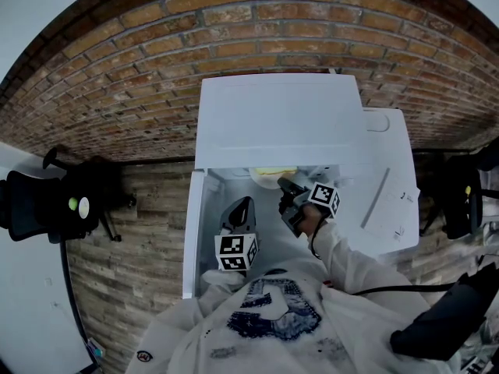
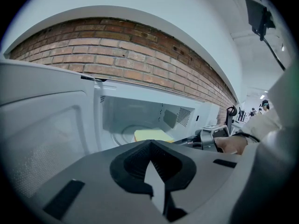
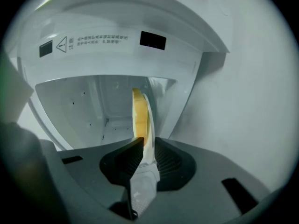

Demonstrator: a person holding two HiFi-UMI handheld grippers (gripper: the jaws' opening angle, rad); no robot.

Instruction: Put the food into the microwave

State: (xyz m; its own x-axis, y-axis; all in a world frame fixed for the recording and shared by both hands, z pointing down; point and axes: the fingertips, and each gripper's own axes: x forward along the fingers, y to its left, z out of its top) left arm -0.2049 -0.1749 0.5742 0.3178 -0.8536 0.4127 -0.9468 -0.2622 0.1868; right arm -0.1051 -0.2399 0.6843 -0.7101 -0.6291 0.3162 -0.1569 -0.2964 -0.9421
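The right gripper (image 1: 287, 192) is reaching into the open microwave (image 1: 281, 123). Its jaws are pressing tightly on the rim of a white plate (image 3: 149, 125), which is carrying the yellow food (image 3: 137, 112). The left gripper (image 1: 242, 205) is waiting in front of the opening, at about 7 o'clock from the right one in the head view. Its jaws are lying together with nothing between them.

To do this step well, I think the person should be keeping the plate level and lowering it until its bottom is sitting fully on the glass turntable (image 2: 125, 133), near the middle. Only then should the jaws be loosening. I cannot tell from these views whether the plate is already resting on the turntable or hanging just above it. When leaving, the gripper should be going straight back toward 6 o'clock, so that the lower jaw is not dragging the plate with it. The door (image 1: 193, 236) is standing open on the 9 o'clock side, so the left gripper is well placed for closing it afterwards.

The microwave cavity is holding only the plate with its food and the tip of the right gripper. The plate is bearing one flat yellow piece, lying at 12 o'clock from the jaws. What kind of food it is, I cannot say.
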